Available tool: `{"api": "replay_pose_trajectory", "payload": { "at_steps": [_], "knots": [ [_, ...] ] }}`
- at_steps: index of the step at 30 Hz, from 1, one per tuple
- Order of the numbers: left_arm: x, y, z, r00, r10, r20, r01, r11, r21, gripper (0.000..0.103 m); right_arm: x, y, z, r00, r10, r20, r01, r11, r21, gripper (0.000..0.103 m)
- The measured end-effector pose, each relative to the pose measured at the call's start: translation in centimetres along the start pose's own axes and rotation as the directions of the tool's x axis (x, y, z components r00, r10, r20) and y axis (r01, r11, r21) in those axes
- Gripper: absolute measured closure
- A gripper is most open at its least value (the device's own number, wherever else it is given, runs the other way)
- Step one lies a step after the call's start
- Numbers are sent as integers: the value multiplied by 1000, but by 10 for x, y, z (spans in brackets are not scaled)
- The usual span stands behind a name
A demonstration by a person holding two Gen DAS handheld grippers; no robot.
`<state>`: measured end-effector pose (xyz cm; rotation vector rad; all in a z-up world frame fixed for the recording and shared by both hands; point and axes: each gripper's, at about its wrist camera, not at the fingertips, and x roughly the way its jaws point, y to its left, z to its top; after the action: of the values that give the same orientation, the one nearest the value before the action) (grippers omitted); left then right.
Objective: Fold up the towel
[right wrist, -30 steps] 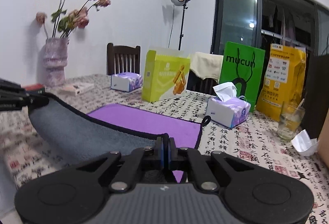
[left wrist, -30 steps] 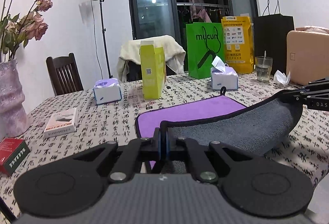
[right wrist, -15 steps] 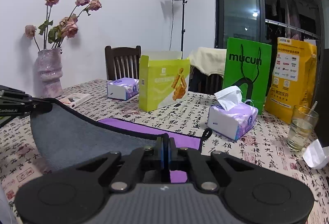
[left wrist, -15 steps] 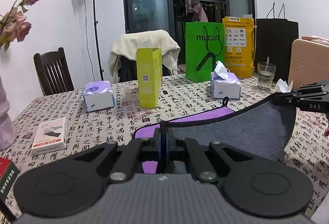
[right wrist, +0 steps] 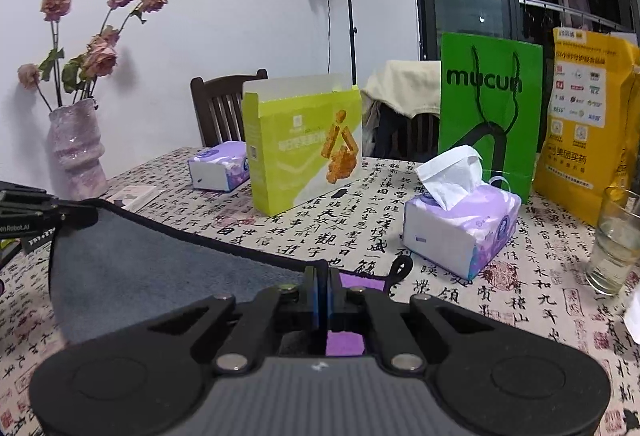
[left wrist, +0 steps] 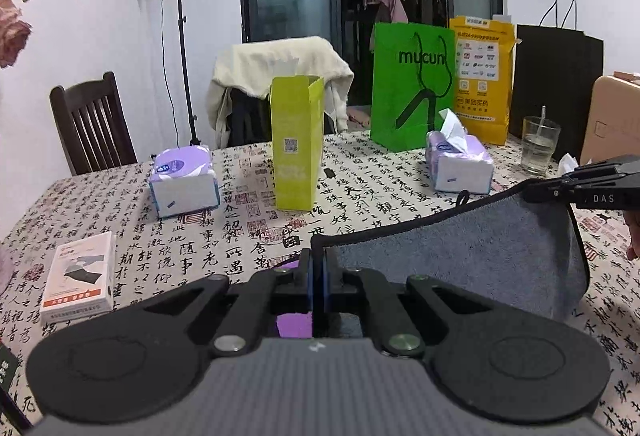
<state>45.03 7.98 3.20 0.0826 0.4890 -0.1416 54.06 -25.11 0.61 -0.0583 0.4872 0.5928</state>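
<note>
The towel (left wrist: 460, 252) is grey on one side and purple on the other, with a black hem. It hangs stretched between my two grippers above the table. My left gripper (left wrist: 318, 268) is shut on one corner of its lifted edge. My right gripper (right wrist: 323, 284) is shut on the other corner. The right gripper also shows at the right of the left wrist view (left wrist: 592, 187), and the left gripper at the left of the right wrist view (right wrist: 36, 215). The towel (right wrist: 160, 268) shows its grey side; purple peeks out below the fingers. Its hanging loop (right wrist: 400, 270) lies on the table.
On the calligraphy-print tablecloth (left wrist: 200, 244) stand a lime box (left wrist: 296, 143), two tissue packs (left wrist: 184, 181) (left wrist: 456, 163), a green bag (left wrist: 412, 79), a yellow bag (left wrist: 480, 75), a glass (left wrist: 538, 145) and a small book (left wrist: 78, 288). A vase of flowers (right wrist: 76, 147) stands far left.
Both grippers have carried the towel's held edge up and forward over the lying part. The purple side is now almost wholly covered by the grey side.
</note>
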Motion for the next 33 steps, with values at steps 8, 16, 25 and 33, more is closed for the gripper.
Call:
{"api": "replay_pose_trajectory", "payload": {
  "at_steps": [8, 16, 25, 33],
  "knots": [
    [39, 12, 3, 999, 15, -44, -15, 1000, -2, 98, 44, -16, 11, 999, 15, -50, -14, 1000, 10, 99],
    [76, 20, 3, 995, 17, -97, -17, 1000, -5, 98, 77, -28, 8, 995, 24, -97, -21, 999, 33, 99],
    [106, 29, 0, 990, 20, -141, -23, 999, -24, 98, 111, -44, 3, 989, 34, -144, -24, 997, 75, 99],
    [123, 36, -11, 983, 25, -180, -33, 999, -41, 98, 129, -52, -2, 983, 47, -175, -29, 994, 107, 98]
  ]
}}
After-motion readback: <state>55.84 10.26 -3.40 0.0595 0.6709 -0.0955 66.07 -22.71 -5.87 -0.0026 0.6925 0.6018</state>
